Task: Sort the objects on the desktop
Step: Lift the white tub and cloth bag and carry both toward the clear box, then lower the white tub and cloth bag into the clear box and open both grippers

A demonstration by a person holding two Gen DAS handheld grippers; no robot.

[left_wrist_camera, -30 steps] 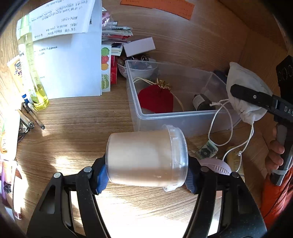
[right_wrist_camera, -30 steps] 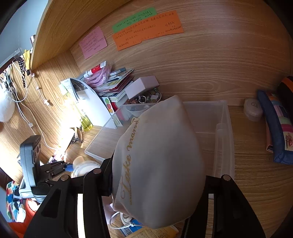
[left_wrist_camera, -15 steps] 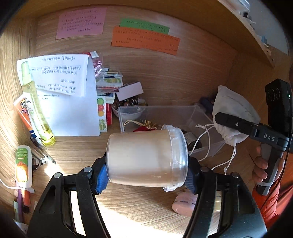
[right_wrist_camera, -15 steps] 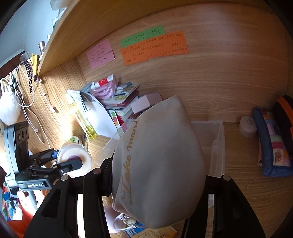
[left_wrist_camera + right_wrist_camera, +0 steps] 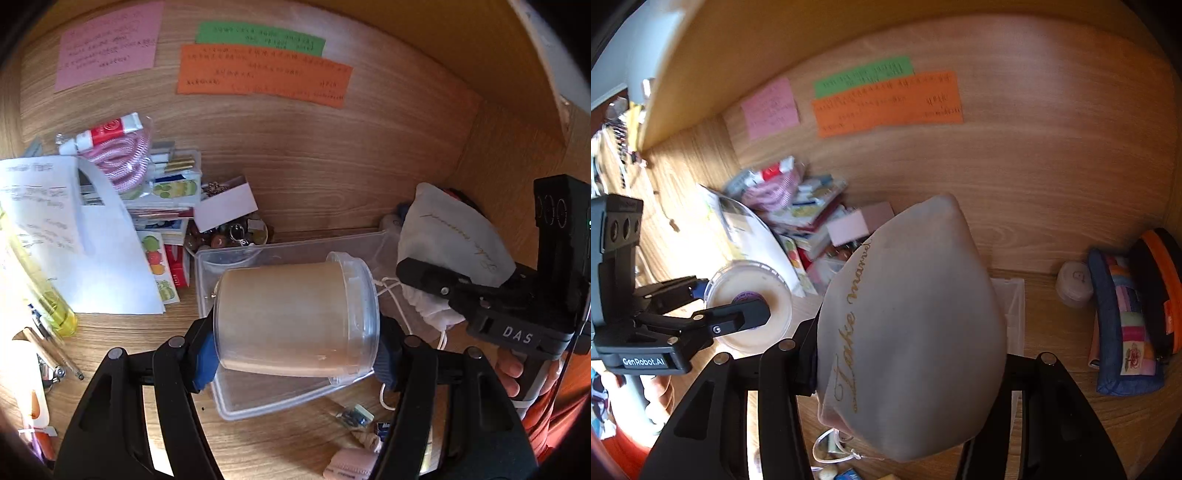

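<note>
Clear plastic jar (image 5: 291, 317) clamped in left fingers (image 5: 205, 354), cloth pouch (image 5: 912, 328) in right fingers (image 5: 807, 365)

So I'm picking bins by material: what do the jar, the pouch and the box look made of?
Jar: clear glossy plastic, probably; its see-through rim shows around a beige filling.
Pouch: matte off-white woven cloth, creased, with a white drawstring and gold script.
Box: clear, thin, slightly frosted plastic; the desk shows through its walls.
</note>
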